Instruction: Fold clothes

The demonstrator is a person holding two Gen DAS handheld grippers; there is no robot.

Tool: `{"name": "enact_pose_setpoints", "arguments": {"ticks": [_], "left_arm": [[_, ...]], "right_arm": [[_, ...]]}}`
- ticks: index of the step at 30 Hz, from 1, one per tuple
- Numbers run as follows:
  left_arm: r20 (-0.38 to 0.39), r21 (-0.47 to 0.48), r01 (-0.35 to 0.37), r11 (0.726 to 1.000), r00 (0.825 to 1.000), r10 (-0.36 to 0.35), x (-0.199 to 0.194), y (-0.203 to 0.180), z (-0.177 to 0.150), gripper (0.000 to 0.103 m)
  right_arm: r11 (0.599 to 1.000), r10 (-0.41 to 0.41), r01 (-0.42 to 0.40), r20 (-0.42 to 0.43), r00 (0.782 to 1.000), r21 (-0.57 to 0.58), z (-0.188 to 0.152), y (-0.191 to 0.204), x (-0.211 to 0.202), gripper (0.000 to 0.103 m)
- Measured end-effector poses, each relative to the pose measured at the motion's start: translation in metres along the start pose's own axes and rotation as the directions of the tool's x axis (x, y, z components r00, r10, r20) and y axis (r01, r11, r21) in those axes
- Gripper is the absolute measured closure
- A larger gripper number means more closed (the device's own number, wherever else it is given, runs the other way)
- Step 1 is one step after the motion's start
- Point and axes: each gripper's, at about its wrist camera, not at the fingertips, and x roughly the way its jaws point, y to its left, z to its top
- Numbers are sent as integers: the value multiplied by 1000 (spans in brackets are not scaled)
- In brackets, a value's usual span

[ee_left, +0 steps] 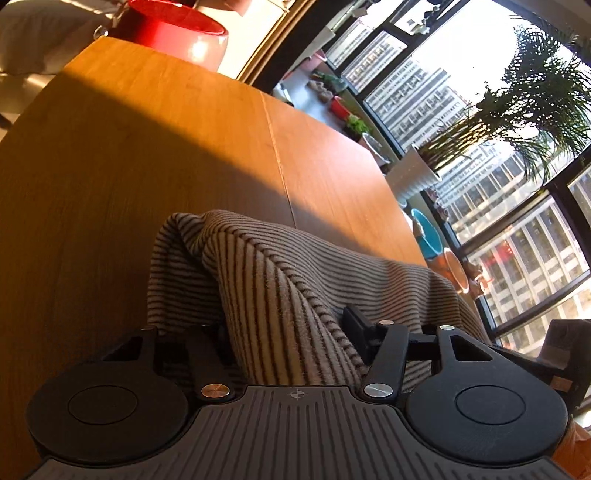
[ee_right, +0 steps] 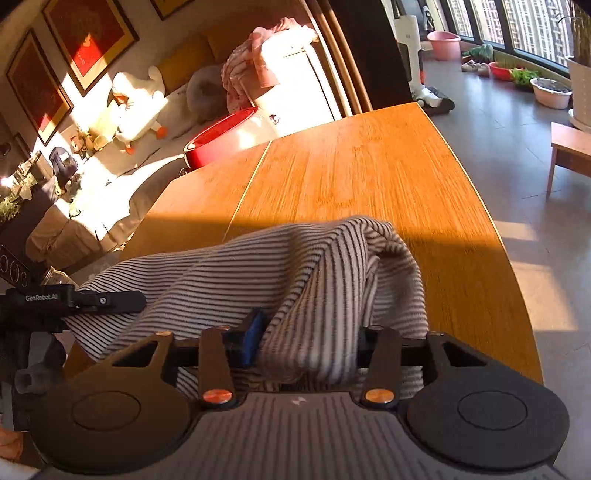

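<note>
Striped beige-and-black knit garment [ee_left: 280, 288], one only, was pinched by both the left hand-held gripper [ee_left: 291, 339] and the right hand-held gripper [ee_right: 306, 343] above the wooden desk [ee_right: 369, 177]. Only the right view showed the white plush goose [ee_right: 136, 103].

Beige cloth [ee_left: 280, 280], thin dark stripes. Orange-brown wood-grain table [ee_left: 147, 155] ahead. Glossy red tub [ee_left: 177, 26] beyond. Black grippers.
</note>
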Motion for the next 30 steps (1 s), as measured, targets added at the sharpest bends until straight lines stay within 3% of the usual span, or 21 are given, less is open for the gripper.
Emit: {"name": "enact_pose_setpoints", "arguments": {"ticks": [2, 5, 8, 12, 19, 20, 24, 26, 27, 30], "left_arm": [[35, 30, -29, 999, 999, 28, 7, 0, 17, 52], [34, 49, -22, 999, 999, 20, -2, -5, 10, 59], [32, 67, -14, 998, 999, 12, -11, -10, 2, 60], [28, 91, -3, 996, 1000, 0, -24, -17, -8, 60], [-1, 125, -5, 992, 1000, 5, -39, -23, -36, 58], [-7, 126, -24, 992, 1000, 25, -38, -21, -40, 53], [25, 98, -126, 987, 992, 125, -51, -7, -42, 37], [77, 102, -174, 980, 983, 166, -68, -5, -37, 33], [108, 114, -193, 975, 978, 181, -77, -8, -35, 33], [170, 136, -199, 971, 970, 175, -97, -18, -30, 27]], "right_arm": [[1000, 2, -2, 17, 1000, -14, 15, 2, 17, 72], [999, -12, 14, 63, 998, -32, 39, 4, 32, 81], [999, 28, -23, 117, 993, -40, 51, 8, 18, 82], [995, 69, -59, 124, 990, -85, 36, 13, -16, 82], [998, 49, -47, 74, 996, -35, -11, 3, -35, 82], [999, 35, -33, 68, 997, -34, -17, 1, -34, 81], [997, -25, 30, 75, 997, -66, -34, -5, -32, 70], [991, -77, 87, 98, 992, -101, -32, -2, -40, 56], [986, -94, 109, 116, 989, -125, -30, -1, -46, 49], [976, -117, 148, 190, 975, -157, -20, 3, -64, 44]]}}
